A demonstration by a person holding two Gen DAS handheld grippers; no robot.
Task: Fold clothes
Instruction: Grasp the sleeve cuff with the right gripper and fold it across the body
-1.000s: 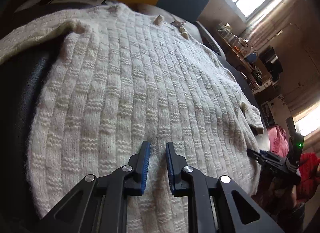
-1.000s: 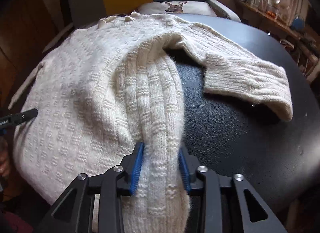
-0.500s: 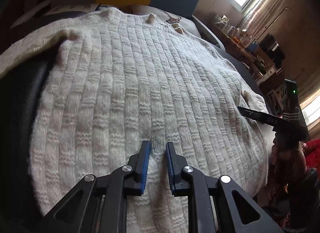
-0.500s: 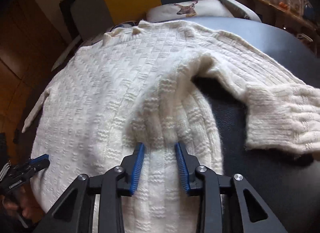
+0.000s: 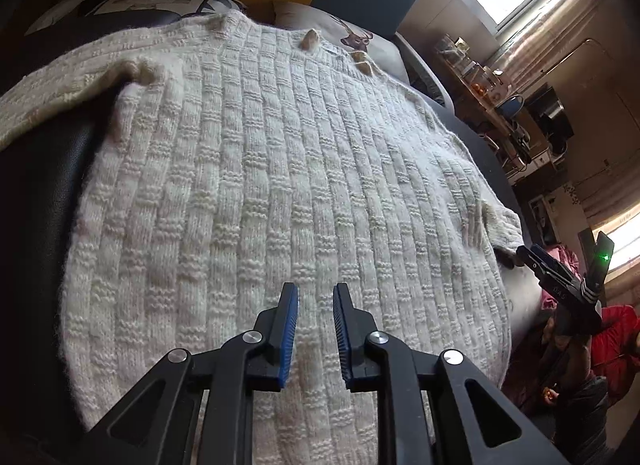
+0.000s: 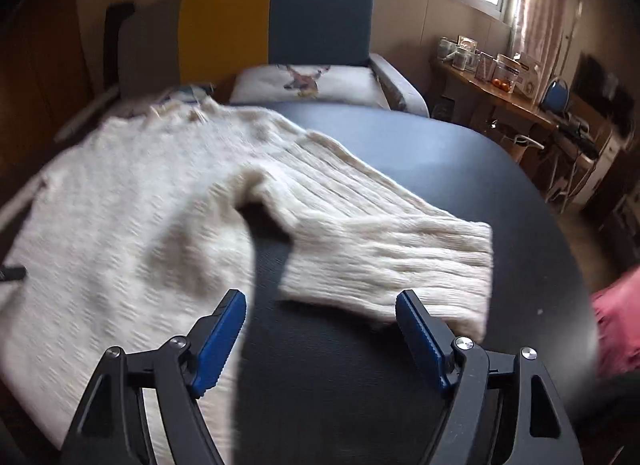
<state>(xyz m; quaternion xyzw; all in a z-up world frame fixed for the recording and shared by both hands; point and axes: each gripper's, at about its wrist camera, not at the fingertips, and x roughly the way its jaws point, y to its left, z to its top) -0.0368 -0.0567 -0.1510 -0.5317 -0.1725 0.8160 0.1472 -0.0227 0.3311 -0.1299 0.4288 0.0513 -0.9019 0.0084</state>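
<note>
Right wrist view, item one: cream knitted sweater (image 6: 132,225), laid flat, body down, on a dark padded table (image 6: 420,169). One sleeve (image 6: 380,241) runs out from the body across the bare table top, bent back so its ribbed cuff lies nearest the right gripper (image 6: 320,325). Right gripper: jaws spread wide, holding nothing, poised just short of the cuff; the view is motion-blurred.

Left wrist view, same sweater: basket-weave knit fills the frame, hem end nearest the left gripper (image 5: 316,325). Left gripper: jaws apart by a narrow gap above the knit near the hem; whether any fabric sits between them cannot be told.

Handling, judged: soft, thick, limp, fairly light; fuzzy yarn should grip well against the toothed blue pads, not fragile, but it stretches and sags if lifted by one point. Best holds: the doubled ribbed cuff for the sleeve, the hem edge for the body.
</note>
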